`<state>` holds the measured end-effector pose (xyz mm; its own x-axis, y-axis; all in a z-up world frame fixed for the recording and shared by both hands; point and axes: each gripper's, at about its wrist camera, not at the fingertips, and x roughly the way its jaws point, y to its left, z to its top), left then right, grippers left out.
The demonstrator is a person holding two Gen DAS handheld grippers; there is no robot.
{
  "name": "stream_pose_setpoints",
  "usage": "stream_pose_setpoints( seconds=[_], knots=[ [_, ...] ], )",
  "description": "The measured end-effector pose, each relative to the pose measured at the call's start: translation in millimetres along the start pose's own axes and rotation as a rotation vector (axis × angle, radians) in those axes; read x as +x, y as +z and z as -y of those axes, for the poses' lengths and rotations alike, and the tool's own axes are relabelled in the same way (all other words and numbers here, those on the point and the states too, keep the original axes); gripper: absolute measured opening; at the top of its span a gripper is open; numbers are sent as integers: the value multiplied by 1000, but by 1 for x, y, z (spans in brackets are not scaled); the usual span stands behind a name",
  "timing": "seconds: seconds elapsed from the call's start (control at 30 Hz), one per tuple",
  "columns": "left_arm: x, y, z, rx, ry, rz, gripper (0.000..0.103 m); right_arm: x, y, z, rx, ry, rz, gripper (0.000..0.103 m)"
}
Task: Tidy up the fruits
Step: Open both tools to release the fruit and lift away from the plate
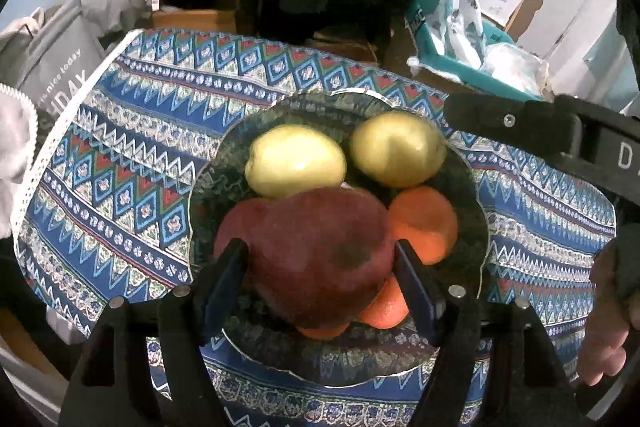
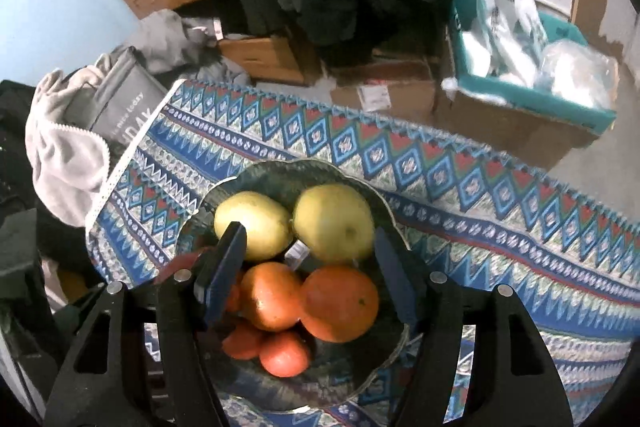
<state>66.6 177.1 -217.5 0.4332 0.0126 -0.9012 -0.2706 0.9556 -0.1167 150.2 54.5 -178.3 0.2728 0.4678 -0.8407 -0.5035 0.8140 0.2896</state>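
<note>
The patterned blue cloth covers the surface and fills the middle of both views, likely there to keep fruit from rolling off. On it, centre of frame, sits the dark glass bowl, its scalloped rim gathering the fruit in one place, which fits the task of organizing.

In the left wrist view the red apple is the biggest fruit, low and central, resting over the oranges. The left gripper brackets it: the fingers stand at either flank of the apple, seemingly touching its sides, though whether they press or have just let go I cannot tell. It appears to be set down on the pile.

Two yellow-green apples lie at the bowl's upper part, side by side.

In the right wrist view the right gripper hovers over the bowl, fingers apart and empty; the oranges lie between them but below, untouched. Smaller tangerines cluster at the bottom.
</note>
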Motion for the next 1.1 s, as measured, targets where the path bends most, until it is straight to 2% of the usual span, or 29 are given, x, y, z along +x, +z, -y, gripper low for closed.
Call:
stream_pose_setpoints(
  seconds=[0.13, 0.4, 0.5, 0.83, 1.1],
  knots=[
    [-17, 3, 3, 11, 14, 57, 80, -7, -1, 2, 13, -6, 11, 67],
    [-44, 9, 5, -5, 0, 116, 80, -42, -5, 2, -9, -105, 78, 67],
    [-55, 10, 9, -1, -5, 140, 80, -58, -6, 4, -9, -148, 113, 74],
    [-96, 10, 26, 35, -18, 223, 80, -114, -14, 2, -40, -273, 227, 79],
    [-128, 11, 39, 60, -11, 298, 86, -161, -25, 1, -50, -311, 311, 83]
  ],
)
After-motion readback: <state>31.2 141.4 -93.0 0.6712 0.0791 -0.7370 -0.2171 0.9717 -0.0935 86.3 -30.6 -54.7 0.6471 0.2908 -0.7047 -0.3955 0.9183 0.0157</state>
